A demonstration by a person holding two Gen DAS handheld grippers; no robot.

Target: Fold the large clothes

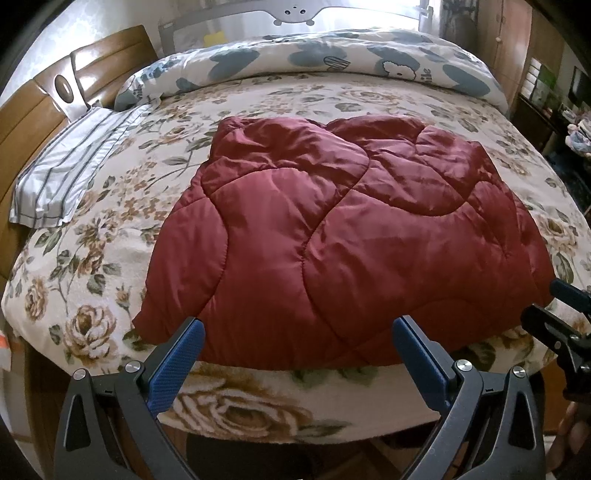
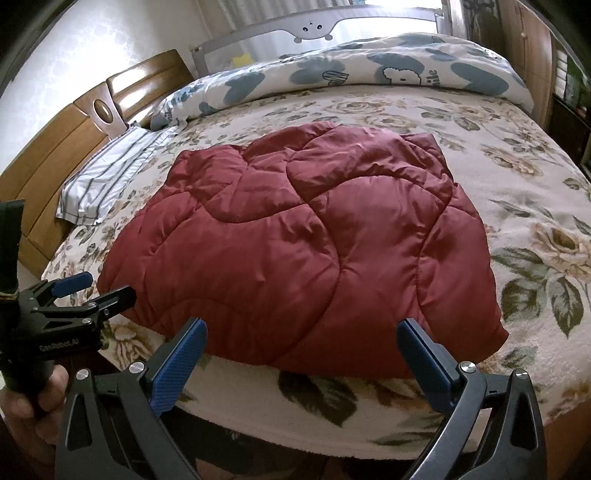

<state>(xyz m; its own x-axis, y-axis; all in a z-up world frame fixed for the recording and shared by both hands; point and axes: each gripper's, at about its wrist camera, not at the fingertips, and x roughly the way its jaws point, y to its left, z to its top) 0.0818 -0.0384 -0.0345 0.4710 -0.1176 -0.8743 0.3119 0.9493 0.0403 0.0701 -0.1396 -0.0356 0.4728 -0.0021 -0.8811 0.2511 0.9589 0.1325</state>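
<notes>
A dark red quilted padded garment (image 1: 332,229) lies folded in a rough rectangle on the flowered bedspread (image 1: 92,280), its near edge along the bed's front edge. It also shows in the right wrist view (image 2: 303,251). My left gripper (image 1: 297,328) is open and empty, hovering just in front of the garment's near edge. My right gripper (image 2: 301,330) is open and empty, in front of the garment's near right part. The left gripper also shows at the left of the right wrist view (image 2: 88,291), and the right gripper at the right edge of the left wrist view (image 1: 554,306).
A striped white pillowcase (image 1: 70,166) lies at the bed's left side by the wooden headboard (image 1: 33,122). A rolled blue-and-white duvet (image 1: 332,59) lies along the far side, with a grey bed rail (image 1: 291,14) behind. A wooden wardrobe (image 1: 506,40) stands at the right.
</notes>
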